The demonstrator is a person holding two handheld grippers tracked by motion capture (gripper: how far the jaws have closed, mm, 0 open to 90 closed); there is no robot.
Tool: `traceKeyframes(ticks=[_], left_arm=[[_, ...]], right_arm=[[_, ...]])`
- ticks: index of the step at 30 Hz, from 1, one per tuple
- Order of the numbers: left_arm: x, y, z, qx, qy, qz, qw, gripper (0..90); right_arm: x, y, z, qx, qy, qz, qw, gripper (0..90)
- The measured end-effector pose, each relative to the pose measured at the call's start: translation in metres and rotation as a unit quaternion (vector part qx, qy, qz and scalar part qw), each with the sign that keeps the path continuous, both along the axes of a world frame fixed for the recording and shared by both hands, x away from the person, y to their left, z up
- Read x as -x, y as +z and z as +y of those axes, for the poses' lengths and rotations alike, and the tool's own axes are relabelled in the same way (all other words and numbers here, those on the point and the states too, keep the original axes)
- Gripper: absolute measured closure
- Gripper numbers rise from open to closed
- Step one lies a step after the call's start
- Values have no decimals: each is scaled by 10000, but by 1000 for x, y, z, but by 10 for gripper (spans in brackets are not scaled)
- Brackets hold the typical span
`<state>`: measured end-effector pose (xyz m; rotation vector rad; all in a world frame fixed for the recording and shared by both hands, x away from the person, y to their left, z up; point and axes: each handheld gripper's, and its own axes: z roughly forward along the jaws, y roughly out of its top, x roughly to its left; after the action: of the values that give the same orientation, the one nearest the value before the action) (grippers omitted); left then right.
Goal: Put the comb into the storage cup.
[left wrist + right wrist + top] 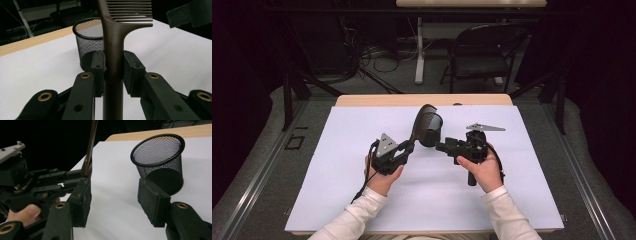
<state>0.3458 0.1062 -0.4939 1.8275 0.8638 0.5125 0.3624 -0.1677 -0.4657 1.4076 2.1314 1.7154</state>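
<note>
A white sheet [362, 200] covers most of the wooden table [362, 100] and fills the middle of the high view, giving the dark tools a plain ground to be read against. At the centre of that frame, just above the two hands, stands a black mesh cup [432, 131], upright with its open mouth up, apparently the place where the tool is meant to go. In the right gripper view the cup sits at upper right, its base just beyond the right-hand pad.

The left gripper [404, 149], left of centre in the high view, has its jaws clamped on the handle of a brown comb [418, 125]. In the left gripper view the handle runs straight up the middle between the two pads [98, 66], which press it from both sides, and the teeth fan toward the upper right of the frame. Held low on the handle, the comb rises clear of the table with its head beside the cup's rim, a hold that appears to leave the toothed end free to be steered.

The right gripper [443, 146], right of centre in the high view, points at the cup's lower wall. Its jaws stand apart with nothing pressed between them, seemingly placed either to steady the cup or to take it.
</note>
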Motion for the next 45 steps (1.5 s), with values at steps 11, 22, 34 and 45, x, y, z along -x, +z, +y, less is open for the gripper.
traceKeyframes(ticks=[11, 22, 34, 45], left_arm=[[6, -6, -8, -146, -107, 18, 9998, 724], [10, -10, -15, -250, -215, 30, 9995, 724], [15, -13, -22, -352, -335, 22, 9988, 724], [21, -15, -29, -437, -476, 10, 9979, 724]], right_arm=[[1, 4, -5, -342, -108, 42, 9993, 474], [2, 9, -10, -559, -123, 153, 9982, 533], [2, 10, -16, -694, -256, 163, 9971, 566], [1, 10, -18, -673, -324, 215, 9970, 615]])
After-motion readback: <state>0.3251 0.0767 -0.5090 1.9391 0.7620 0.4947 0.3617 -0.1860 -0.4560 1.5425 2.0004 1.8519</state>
